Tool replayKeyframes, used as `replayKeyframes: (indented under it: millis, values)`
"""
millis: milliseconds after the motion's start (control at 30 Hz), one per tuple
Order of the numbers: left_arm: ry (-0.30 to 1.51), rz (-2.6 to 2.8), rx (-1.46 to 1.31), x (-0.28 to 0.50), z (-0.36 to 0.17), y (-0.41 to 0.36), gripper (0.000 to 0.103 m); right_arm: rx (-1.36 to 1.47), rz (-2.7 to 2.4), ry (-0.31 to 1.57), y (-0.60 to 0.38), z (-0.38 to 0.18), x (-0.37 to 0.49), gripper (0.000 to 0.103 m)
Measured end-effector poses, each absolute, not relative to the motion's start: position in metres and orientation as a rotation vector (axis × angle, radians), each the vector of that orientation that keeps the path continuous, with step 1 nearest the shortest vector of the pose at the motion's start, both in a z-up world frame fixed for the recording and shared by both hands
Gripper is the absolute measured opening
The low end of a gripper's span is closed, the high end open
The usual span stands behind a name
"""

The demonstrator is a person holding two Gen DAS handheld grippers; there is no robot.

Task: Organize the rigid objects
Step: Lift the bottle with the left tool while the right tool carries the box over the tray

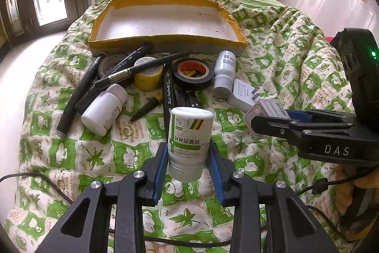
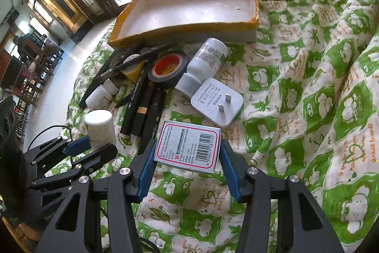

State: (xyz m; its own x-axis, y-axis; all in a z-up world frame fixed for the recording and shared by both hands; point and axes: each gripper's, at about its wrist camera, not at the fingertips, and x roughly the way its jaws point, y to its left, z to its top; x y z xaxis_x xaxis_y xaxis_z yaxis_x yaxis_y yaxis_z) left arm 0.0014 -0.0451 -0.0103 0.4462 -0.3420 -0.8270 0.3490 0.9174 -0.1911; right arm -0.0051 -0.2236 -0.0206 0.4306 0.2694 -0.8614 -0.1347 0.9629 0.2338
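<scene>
Both hands are loaded, yet the yellow-rimmed tray at the head of the bed holds nothing. The left gripper has its fingers pinching a green-labelled pill bottle upside down, clear of the quilt; the right gripper has its fingers clamped on a small barcoded box. Left lying before the tray: several black markers, 2 white bottles, black tape, yellow tape and a white plug adapter. Sorting looks barely begun.
</scene>
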Motion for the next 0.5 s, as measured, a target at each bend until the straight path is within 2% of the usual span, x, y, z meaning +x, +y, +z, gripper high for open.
replayKeyframes:
  millis: [500]
  values:
    - [0.973, -0.340, 0.002, 0.019, 0.013, -0.038, 0.035, 0.092, 0.239, 1.054, -0.218, -0.011, -0.009, 0.051]
